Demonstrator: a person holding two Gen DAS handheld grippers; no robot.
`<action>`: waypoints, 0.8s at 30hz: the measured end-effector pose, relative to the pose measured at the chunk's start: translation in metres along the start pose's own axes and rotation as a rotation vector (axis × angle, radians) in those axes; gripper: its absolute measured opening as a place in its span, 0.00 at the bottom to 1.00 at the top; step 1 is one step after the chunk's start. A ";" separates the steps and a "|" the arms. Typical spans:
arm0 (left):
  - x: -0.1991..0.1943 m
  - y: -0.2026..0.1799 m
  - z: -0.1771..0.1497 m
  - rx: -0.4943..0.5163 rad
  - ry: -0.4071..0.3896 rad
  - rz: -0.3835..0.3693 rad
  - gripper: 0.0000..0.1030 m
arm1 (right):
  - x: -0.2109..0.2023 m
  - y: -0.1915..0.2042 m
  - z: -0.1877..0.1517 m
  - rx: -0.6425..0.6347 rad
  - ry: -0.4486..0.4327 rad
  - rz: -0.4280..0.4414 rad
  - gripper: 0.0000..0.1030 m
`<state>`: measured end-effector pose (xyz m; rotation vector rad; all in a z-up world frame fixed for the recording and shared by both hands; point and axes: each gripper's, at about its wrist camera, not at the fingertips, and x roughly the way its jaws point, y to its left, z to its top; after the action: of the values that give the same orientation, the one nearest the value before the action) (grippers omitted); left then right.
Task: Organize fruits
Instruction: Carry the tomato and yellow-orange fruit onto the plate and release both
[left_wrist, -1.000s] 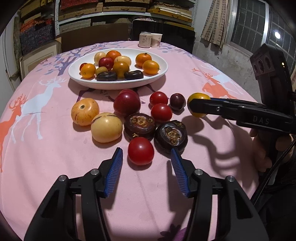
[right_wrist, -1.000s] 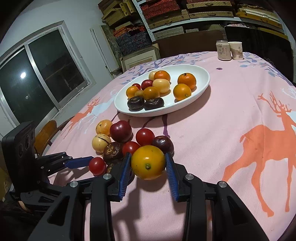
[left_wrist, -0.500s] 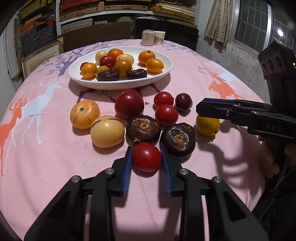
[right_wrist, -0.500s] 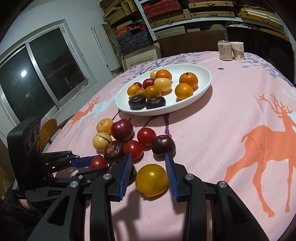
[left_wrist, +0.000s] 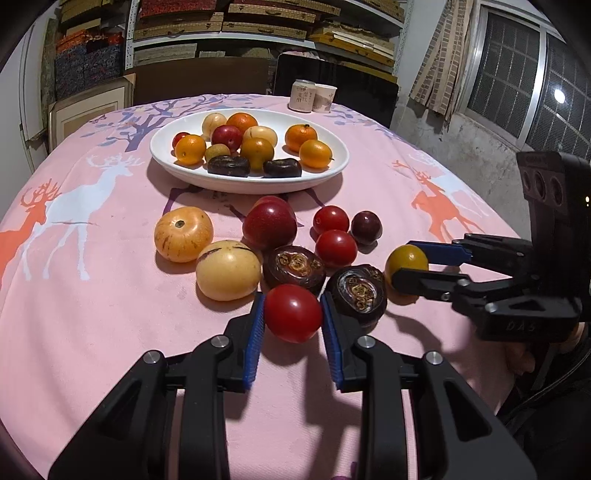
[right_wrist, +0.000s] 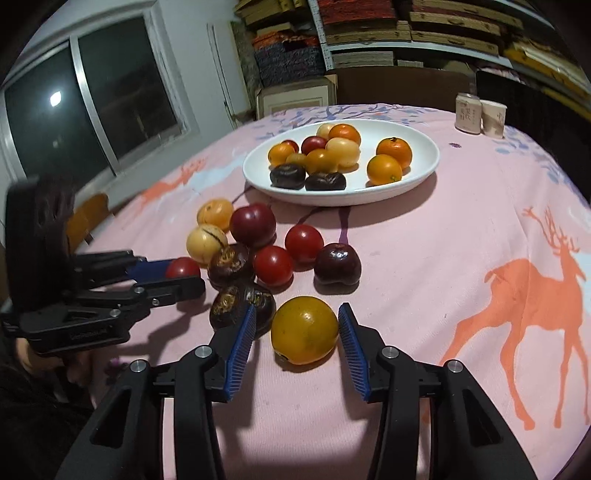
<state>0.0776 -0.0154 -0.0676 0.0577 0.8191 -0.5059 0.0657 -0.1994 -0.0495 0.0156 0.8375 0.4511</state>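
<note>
Since a second ago, the yellow-orange fruit has come down out of the right gripper and is now sitting on the pink deer tablecloth, while the left gripper has closed in around the red tomato.

Right now the left one's blue pads are pressing both sides of that tomato, pinching it; whether it is clear of the cloth I cannot tell. Just ahead and to the right of those fingers a dark mangosteen is lying almost against the right pad, so any lift is probably needing to go straight up to avoid nudging it.

The right gripper is standing spread, a gap on each side of the yellow-orange fruit between its pads, which suggests it is being left there with the loose group.

Farther ahead of both grippers, the white oval plate is holding oranges, plums and other fruit, likely the tomato's destination.
</note>
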 end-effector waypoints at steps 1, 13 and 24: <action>0.000 -0.001 0.000 0.003 0.002 -0.001 0.28 | 0.003 -0.001 0.000 0.006 0.016 -0.011 0.42; 0.003 0.001 -0.001 -0.007 0.013 0.003 0.28 | -0.002 -0.012 -0.002 0.071 -0.017 0.007 0.36; 0.003 0.003 -0.001 -0.017 0.014 0.015 0.28 | -0.013 -0.019 -0.002 0.108 -0.084 0.019 0.36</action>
<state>0.0802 -0.0141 -0.0710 0.0519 0.8358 -0.4847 0.0639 -0.2225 -0.0453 0.1414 0.7791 0.4199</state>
